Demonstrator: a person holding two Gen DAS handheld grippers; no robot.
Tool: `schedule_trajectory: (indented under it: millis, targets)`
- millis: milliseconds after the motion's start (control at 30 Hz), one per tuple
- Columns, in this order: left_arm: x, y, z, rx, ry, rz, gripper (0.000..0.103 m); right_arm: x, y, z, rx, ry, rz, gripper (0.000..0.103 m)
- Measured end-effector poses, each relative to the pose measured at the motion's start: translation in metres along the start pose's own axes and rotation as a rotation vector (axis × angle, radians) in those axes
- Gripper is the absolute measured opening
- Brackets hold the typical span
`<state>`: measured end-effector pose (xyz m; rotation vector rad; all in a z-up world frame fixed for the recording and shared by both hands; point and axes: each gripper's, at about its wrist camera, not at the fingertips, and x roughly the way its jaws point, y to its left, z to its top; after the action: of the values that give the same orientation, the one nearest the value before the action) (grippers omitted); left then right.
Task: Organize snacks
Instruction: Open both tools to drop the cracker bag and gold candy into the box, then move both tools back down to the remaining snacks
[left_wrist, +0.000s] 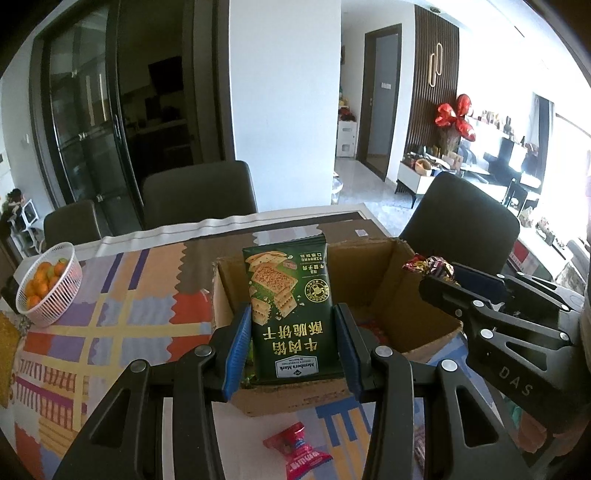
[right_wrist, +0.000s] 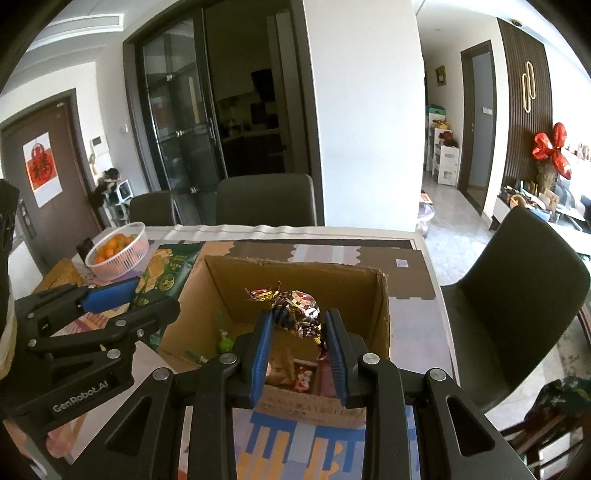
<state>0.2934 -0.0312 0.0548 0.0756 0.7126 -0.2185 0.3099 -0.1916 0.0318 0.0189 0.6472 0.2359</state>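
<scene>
Both loads are judged to be on the way into the box (right_wrist: 382, 310), so the task appears to be about midway. A green cracker pack (left_wrist: 291, 314) is clamped upright between the blue pads of the left gripper (left_wrist: 293, 345), with the box just beyond and below the jaws. A foil-wrapped candy (right_wrist: 299, 312) is pinched between the pads of the right gripper (right_wrist: 298, 345), and it is held above the box's open top. Neither load has yet been let go.

Some snacks are already seen on the box floor below the right jaws: a small green item and a few reddish wrappers, too jumbled to be counted exactly. Left outside is one red candy packet (left_wrist: 297, 448), lying on the tablecloth (left_wrist: 122, 295) beneath and nearer than the left jaws. More packets may lie at the right edge of the left view, but this cannot be told.

Counted: one box, one cracker pack, one foil candy, one red packet, and one basket (left_wrist: 62, 291) of oranges, well to the left of the left jaws.
</scene>
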Motion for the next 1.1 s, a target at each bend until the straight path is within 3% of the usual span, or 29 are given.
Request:
schedule_trajectory:
  millis: [67, 167, 267, 533, 667, 1100]
  targets:
    - [0.006, -0.001, 0.002, 0.009, 0.004, 0.01, 0.045, 0.005, -0.002, 0.002, 0.002, 0.006, -0.006, 0.03]
    - [0.006, -0.002, 0.002, 0.011, -0.003, 0.045, 0.058, 0.01, -0.004, 0.001, 0.007, 0.02, -0.016, 0.041]
    - [0.0, 0.0, -0.001, 0.007, -0.002, 0.061, 0.06, 0.007, -0.004, -0.003, 0.021, 0.026, -0.031, 0.047]
    - [-0.034, -0.007, -0.022, 0.027, -0.042, 0.078, 0.07, -0.026, 0.0, -0.02, -0.004, -0.018, -0.067, 0.052]
    - [-0.053, -0.014, -0.037, 0.045, -0.07, 0.085, 0.071, -0.043, 0.003, -0.028, -0.018, -0.034, -0.073, 0.057]
    - [-0.08, -0.03, -0.082, 0.038, -0.05, 0.062, 0.073, -0.079, 0.005, -0.077, -0.013, -0.017, -0.077, 0.057]
